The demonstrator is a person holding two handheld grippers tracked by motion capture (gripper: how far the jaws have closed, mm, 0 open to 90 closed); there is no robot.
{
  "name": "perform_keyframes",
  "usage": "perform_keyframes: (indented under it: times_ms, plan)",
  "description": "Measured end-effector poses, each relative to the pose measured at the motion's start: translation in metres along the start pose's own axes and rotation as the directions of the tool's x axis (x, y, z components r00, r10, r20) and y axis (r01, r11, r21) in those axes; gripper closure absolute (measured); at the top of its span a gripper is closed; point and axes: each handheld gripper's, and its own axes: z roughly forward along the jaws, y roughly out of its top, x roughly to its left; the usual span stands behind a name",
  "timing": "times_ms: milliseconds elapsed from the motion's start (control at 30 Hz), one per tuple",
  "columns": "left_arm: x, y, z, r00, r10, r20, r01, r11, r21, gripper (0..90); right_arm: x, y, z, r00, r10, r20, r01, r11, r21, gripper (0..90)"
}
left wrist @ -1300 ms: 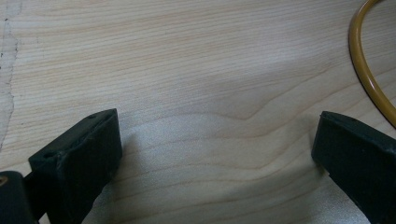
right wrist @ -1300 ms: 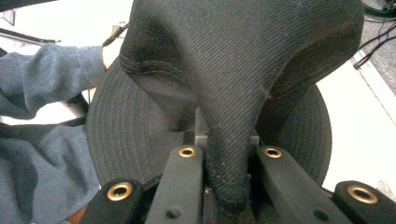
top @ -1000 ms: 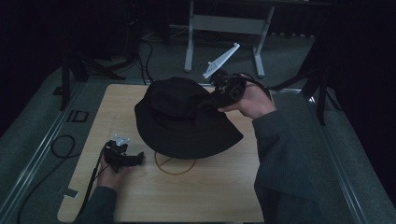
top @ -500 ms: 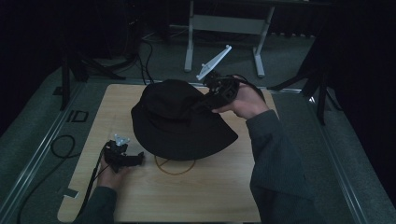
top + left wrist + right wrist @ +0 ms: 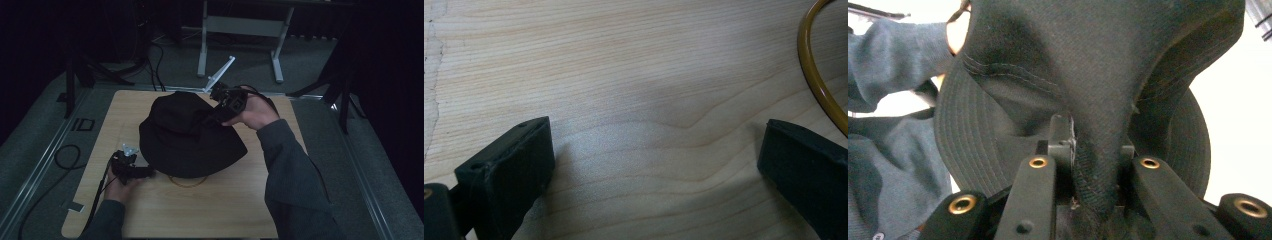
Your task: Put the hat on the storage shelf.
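Observation:
A black bucket hat rests on the wooden table, its crown pulled up at the far right side. My right gripper pinches a fold of that crown. In the right gripper view the fabric is squeezed between the jaws of my right gripper, which have just been opening a little. My left gripper lies on the table at the hat's near left brim, open, with bare wood between its jaws. A thin yellow ring peeks out under the near brim and curves past the left gripper.
A white bar lies on the floor beyond the table's far edge, before a metal stand. Cables loop on the floor at the left. The person's right sleeve crosses the table's right side.
The right hand has carried the hat left and lower, so its brim now spreads on the table. The left gripper has stayed put.

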Motion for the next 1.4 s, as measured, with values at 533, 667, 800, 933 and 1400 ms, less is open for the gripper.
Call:
perform_keyframes:
  times_ms: [533, 667, 800, 933, 1400]
  plan:
    - [0.000, 0.000, 0.000, 1.0000, 0.001, 0.001, -0.001, 1.0000, 0.000, 1.8, 0.001, 0.003, 0.018, 0.9996, 0.012, -0.026, -0.010, 0.998, 0.063, 66.7]
    - [0.000, 0.000, 0.000, 1.0000, 0.001, 0.001, -0.001, 1.0000, -0.001, 1.8, 0.000, 0.003, 0.020, 0.9991, 0.026, -0.033, -0.024, 0.998, 0.064, 54.1]
    - [0.000, 0.000, 0.000, 1.0000, 0.001, 0.001, -0.001, 1.0000, -0.001, 1.8, -0.002, 0.003, 0.019, 0.9978, 0.065, -0.013, -0.064, 0.994, 0.085, 41.7]
    - [0.000, 0.000, 0.000, 1.0000, 0.001, 0.001, -0.001, 1.0000, -0.001, 1.9, -0.001, 0.002, 0.016, 0.9974, 0.071, -0.005, -0.071, 0.994, 0.085, 37.2]
    - [0.000, 0.000, 0.000, 1.0000, 0.001, 0.001, -0.001, 1.0000, -0.001, 1.8, -0.001, -0.015, -0.009, 0.9919, 0.076, 0.102, -0.082, 0.995, 0.060, 20.4]
